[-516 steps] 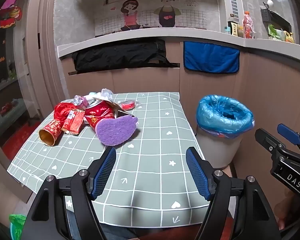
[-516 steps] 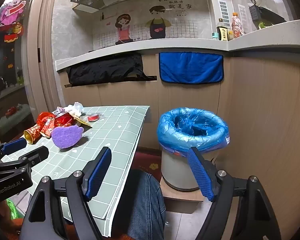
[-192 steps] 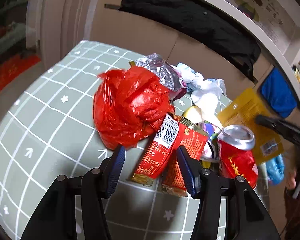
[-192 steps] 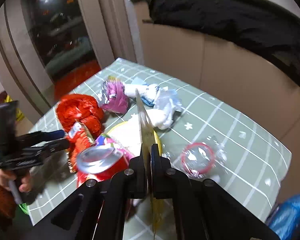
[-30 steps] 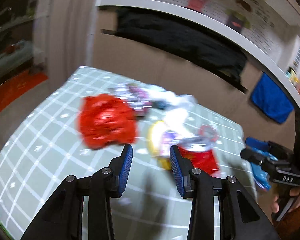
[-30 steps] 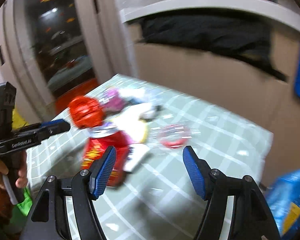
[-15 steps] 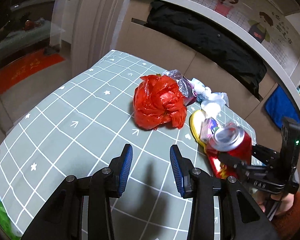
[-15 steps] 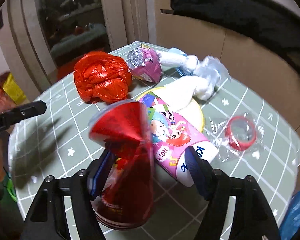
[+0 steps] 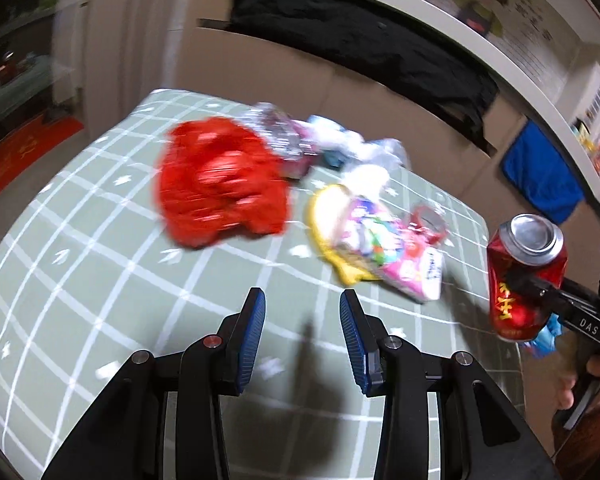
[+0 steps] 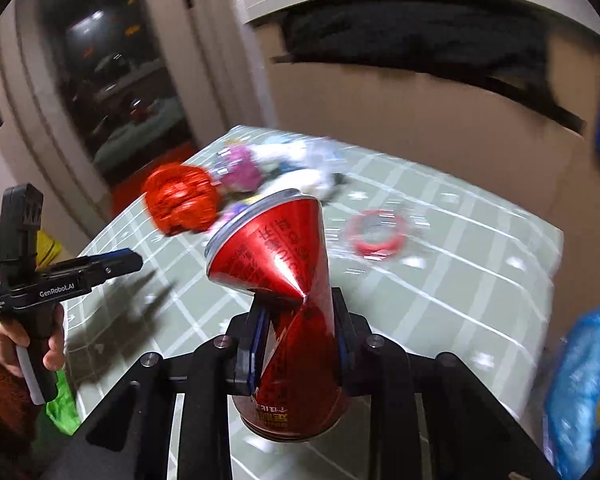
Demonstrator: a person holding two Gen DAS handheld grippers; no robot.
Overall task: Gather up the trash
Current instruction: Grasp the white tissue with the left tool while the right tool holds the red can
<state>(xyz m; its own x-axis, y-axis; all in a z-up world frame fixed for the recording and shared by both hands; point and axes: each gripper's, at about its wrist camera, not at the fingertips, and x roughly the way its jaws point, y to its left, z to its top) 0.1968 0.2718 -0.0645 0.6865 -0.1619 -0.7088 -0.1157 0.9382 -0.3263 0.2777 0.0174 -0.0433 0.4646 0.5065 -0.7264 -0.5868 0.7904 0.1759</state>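
My right gripper (image 10: 298, 342) is closing on a red drink can (image 10: 284, 280), whose middle is dented between the pads; the can is lifted off the table. In the left wrist view the same can (image 9: 526, 276) hangs at the right edge, gripped by the right gripper (image 9: 534, 286). My left gripper (image 9: 302, 330) is open and holds nothing, hovering over the green checked tablecloth (image 9: 100, 280). Beyond it lie a crumpled red plastic bag (image 9: 220, 188), a colourful snack packet on yellow wrapping (image 9: 380, 248), a foil wrapper (image 9: 278, 132) and white tissues (image 9: 360, 152).
A red ring in clear film (image 10: 376, 232) lies on the cloth towards the right. The blue-lined bin (image 10: 584, 392) stands low at the right of the table. A counter front with a black cloth (image 9: 360, 40) and a blue cloth (image 9: 540, 176) rises behind the table.
The right gripper has closed on the red can, crushed its middle and lifted it off the table to the right. The left gripper stayed open and shifted slightly over the cloth.
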